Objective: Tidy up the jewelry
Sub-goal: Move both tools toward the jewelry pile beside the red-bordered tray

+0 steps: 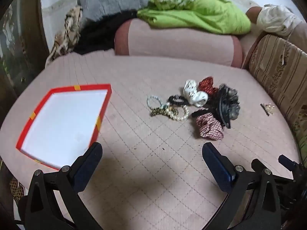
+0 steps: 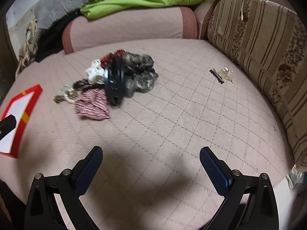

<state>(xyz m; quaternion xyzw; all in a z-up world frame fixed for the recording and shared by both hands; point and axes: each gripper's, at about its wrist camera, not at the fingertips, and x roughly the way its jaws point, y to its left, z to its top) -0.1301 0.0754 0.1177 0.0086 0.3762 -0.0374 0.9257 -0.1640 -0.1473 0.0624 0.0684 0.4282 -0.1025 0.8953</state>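
Observation:
A red box (image 1: 103, 105) with a white inside lies on the pink quilted seat (image 1: 145, 153), left of my left gripper (image 1: 151, 151), which is open and holds nothing. Ahead sits a heap: a pearl bracelet (image 1: 182, 115), a pale bead bracelet (image 1: 152, 99), a white scrunchie (image 1: 193, 94), a red scrunchie (image 1: 206, 84), a checked red scrunchie (image 1: 209, 128) and a black hair clip (image 1: 223, 111). My right gripper (image 2: 151, 151) hangs open over bare seat, short of the heap (image 2: 115, 80). The red box (image 2: 25, 111) shows at its left edge.
A small gold and black clip (image 2: 222, 74) lies apart near the striped brown backrest (image 2: 259, 44). A pink bolster (image 1: 178, 40) with a green cloth (image 1: 193, 13) on it lies behind. Dark and patterned fabrics (image 1: 67, 32) are piled at the back left.

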